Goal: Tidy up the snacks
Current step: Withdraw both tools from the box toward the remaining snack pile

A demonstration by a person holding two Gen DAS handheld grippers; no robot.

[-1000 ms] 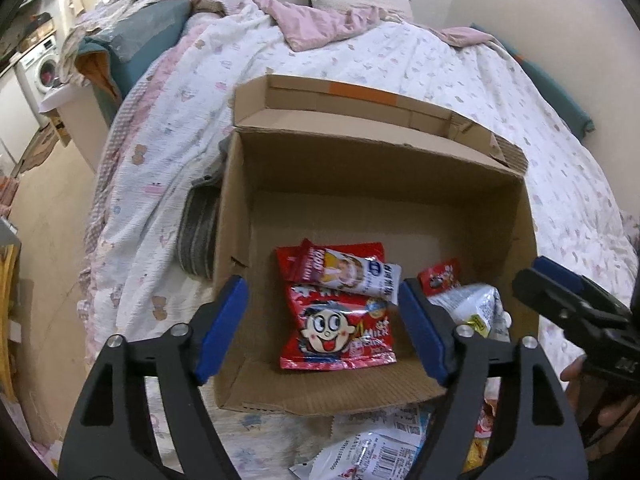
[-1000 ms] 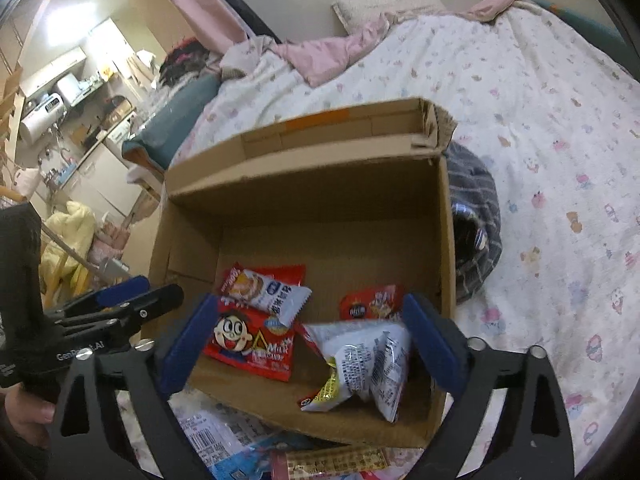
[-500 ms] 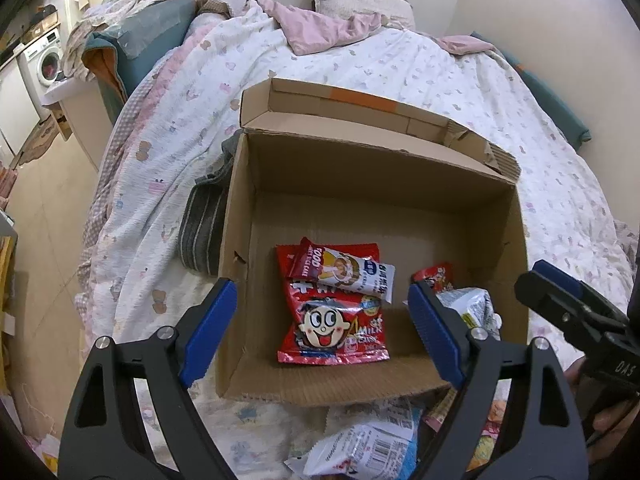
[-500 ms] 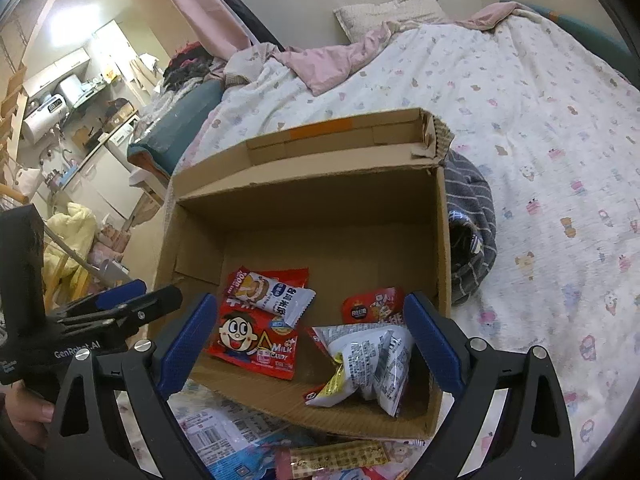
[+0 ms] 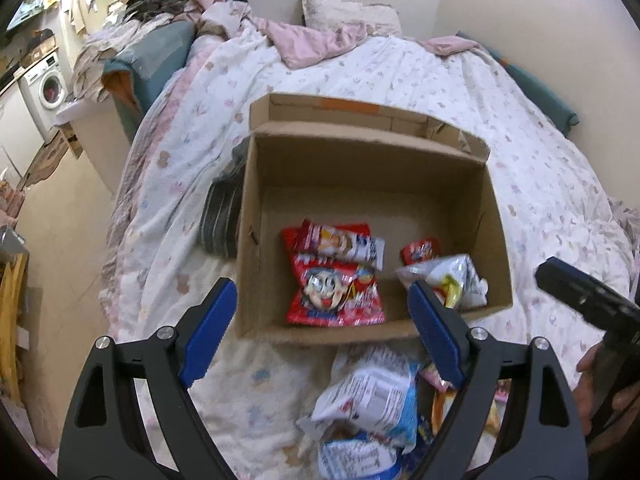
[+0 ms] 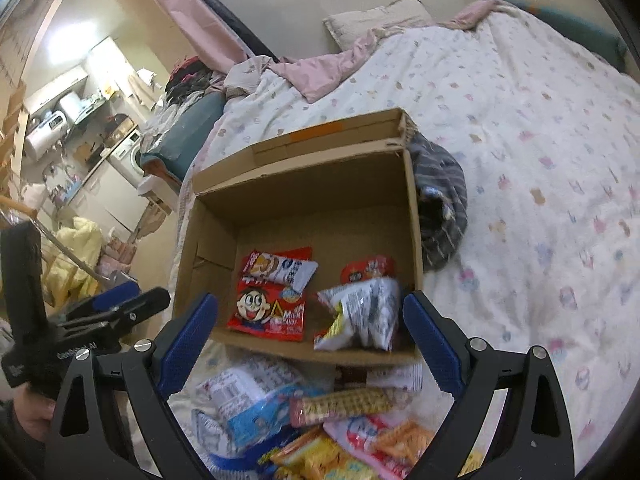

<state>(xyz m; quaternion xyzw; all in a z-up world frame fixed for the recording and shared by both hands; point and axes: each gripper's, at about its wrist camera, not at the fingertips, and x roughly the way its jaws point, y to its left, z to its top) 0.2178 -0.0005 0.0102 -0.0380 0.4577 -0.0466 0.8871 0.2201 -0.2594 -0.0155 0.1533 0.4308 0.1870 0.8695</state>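
An open cardboard box (image 5: 494,216) (image 6: 412,216) rests on the bed. Inside lie a red cartoon-face candy bag (image 5: 334,294) (image 6: 266,308), a red-and-white packet (image 5: 340,242) (image 6: 280,266) on top of it, a small red pack (image 5: 420,249) (image 6: 368,270) and a white crinkled bag (image 5: 450,280) (image 6: 364,312). My left gripper (image 5: 322,332) hangs open over the box's near edge, nothing between its blue pads. My right gripper (image 6: 310,340) is open too and holds nothing. A pile of loose snacks (image 5: 372,404) (image 6: 320,424) lies on the quilt in front of the box.
A striped grey garment (image 5: 222,216) (image 6: 440,208) lies against the box's far side wall. Pink bedding and a pillow (image 5: 348,16) sit at the head of the bed. The bed's left edge drops to the floor, with a washing machine (image 5: 48,84) beyond.
Both grippers have pulled back and up from the box, so more of the snack pile in front of it shows. The left jaws stand a little wider.
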